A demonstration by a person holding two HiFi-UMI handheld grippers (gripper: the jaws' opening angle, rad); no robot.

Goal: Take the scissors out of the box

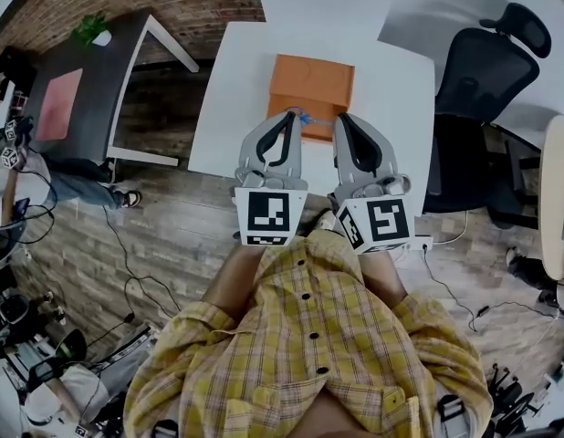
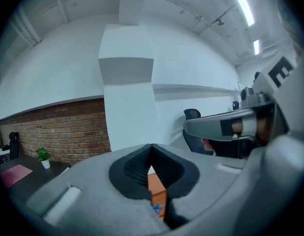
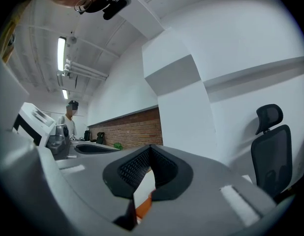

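An orange box (image 1: 311, 85) lies on the white table (image 1: 401, 89), its near edge just ahead of both grippers. A bit of blue, the scissors' handle (image 1: 304, 117), pokes out at that near edge. My left gripper (image 1: 291, 115) is held level over the table's front edge, shut and empty, its tips right beside the blue handle. Just to the right, my right gripper (image 1: 342, 119) is also shut with nothing in it. Past the closed jaws in the left gripper view (image 2: 151, 145) I see the box (image 2: 157, 188) and a blue speck (image 2: 158, 209). The right gripper view (image 3: 151, 146) shows an orange sliver (image 3: 143, 208).
A black office chair (image 1: 487, 62) stands right of the table. A dark desk (image 1: 90, 89) with a pink mat and a small plant (image 1: 90, 27) is at the left. Cables (image 1: 127, 263) trail over the wooden floor, and another person (image 1: 17, 181) stands at the far left.
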